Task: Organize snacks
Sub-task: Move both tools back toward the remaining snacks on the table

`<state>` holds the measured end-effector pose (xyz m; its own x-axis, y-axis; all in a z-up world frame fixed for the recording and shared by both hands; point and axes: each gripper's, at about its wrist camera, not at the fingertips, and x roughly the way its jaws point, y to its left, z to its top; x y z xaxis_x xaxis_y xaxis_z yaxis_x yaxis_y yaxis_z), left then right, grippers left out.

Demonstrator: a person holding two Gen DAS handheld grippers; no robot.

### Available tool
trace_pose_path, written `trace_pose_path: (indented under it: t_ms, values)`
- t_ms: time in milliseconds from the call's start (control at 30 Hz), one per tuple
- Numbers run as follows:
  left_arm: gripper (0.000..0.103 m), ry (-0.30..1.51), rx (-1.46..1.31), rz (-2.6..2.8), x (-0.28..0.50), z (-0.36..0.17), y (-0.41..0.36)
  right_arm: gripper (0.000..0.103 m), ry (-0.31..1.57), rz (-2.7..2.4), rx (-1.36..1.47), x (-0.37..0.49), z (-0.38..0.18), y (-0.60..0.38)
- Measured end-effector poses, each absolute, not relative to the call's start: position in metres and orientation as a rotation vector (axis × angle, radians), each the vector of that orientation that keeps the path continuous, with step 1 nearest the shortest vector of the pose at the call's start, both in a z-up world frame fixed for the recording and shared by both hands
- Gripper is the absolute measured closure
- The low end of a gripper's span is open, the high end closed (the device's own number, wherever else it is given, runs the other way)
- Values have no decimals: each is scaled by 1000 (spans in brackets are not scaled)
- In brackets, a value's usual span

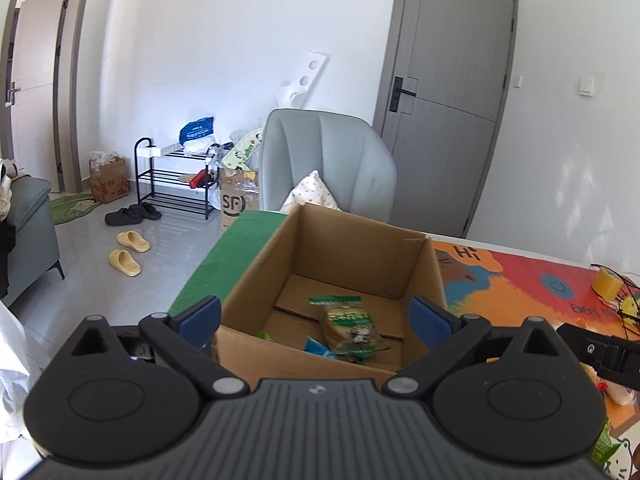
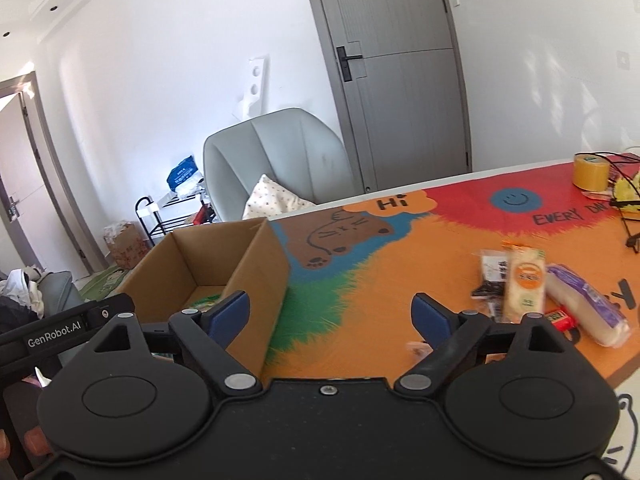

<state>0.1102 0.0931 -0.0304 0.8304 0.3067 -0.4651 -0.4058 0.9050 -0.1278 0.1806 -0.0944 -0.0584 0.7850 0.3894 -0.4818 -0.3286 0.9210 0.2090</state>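
An open cardboard box point(image 1: 348, 240) stands on the colourful table mat. Inside it lie a green-and-tan snack pack point(image 1: 348, 320) and a blue packet point(image 1: 318, 346). My left gripper point(image 1: 316, 314) is open and empty, hovering above the box's near wall. In the right wrist view the box point(image 2: 256, 264) is at the left. My right gripper point(image 2: 332, 312) is open and empty above the mat, beside the box. Loose snacks lie at the right: an orange-labelled pack point(image 2: 524, 284), a dark packet point(image 2: 490, 276), a purple-wrapped roll point(image 2: 584, 306) and a small red packet point(image 2: 562, 320).
A yellow tape roll point(image 2: 591, 171) and black cables point(image 2: 624, 216) sit at the far right of the mat point(image 2: 400, 256). A grey armchair point(image 1: 324, 160) with a pillow stands behind the table. The other gripper's body point(image 1: 600, 350) shows at the right of the left view.
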Motion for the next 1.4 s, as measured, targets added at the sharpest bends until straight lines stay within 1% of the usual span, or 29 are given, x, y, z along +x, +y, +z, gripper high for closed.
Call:
trace_pose_path:
  t_ms: [167,667,1067,1267,1400]
  values:
    - [3,462,-210,337,113,-32,73,9,541,339,122,175,-62,-117]
    - [2,488,-166,207,122,-40,13,9,549,212,146,161,-70,-181]
    - [2,531,-97,144,135,-50,-24,9,578,153,141,153,-82,-207]
    - [2,557,-90,118,138,-57,-33,11,598,137,144,152,-92,-215]
    - [2,575,-81,103,142,-63,-39,16,614,131,145,154,-98,-218]
